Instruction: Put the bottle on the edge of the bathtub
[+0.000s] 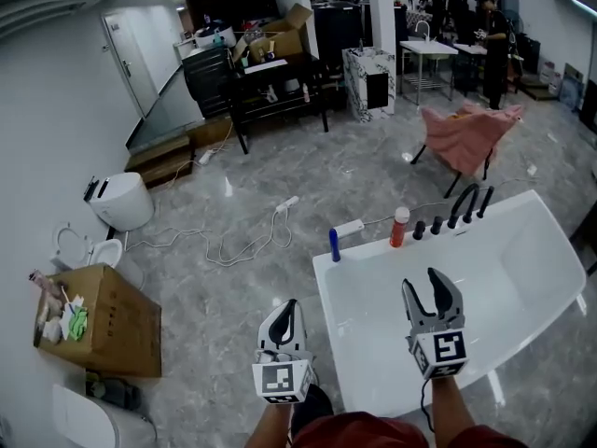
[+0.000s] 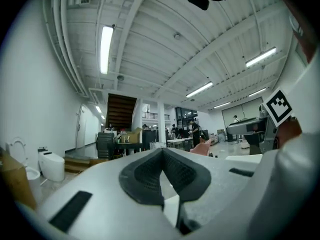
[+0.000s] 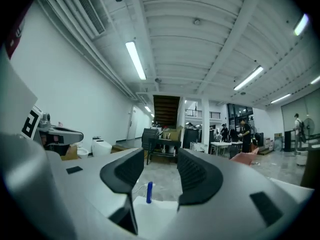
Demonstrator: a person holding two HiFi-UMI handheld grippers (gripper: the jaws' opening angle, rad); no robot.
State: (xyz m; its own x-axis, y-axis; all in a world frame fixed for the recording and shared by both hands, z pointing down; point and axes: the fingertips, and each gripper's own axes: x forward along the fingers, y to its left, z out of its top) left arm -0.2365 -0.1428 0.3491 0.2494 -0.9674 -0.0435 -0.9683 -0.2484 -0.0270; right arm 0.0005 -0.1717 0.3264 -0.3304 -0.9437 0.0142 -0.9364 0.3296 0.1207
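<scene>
A slim blue bottle [image 1: 333,244] stands upright on the far left corner of the white bathtub's rim [image 1: 368,250]. An orange bottle with a white cap [image 1: 399,227] stands on the same rim, further right. My right gripper [image 1: 422,283] hovers over the tub's near part, open and empty. In the right gripper view the blue bottle [image 3: 149,192] shows far off between the right gripper's [image 3: 160,156] parted jaws. My left gripper [image 1: 290,306] hangs above the floor just left of the tub, jaws together, nothing held. The left gripper view shows its pads [image 2: 150,171] meeting at the tip.
Black taps [image 1: 464,208] line the tub's far rim. A pink cloth [image 1: 466,133] lies over a chair behind the tub. A white cable [image 1: 233,245] runs across the grey floor. A cardboard box [image 1: 103,320] and a toilet [image 1: 121,201] stand at left.
</scene>
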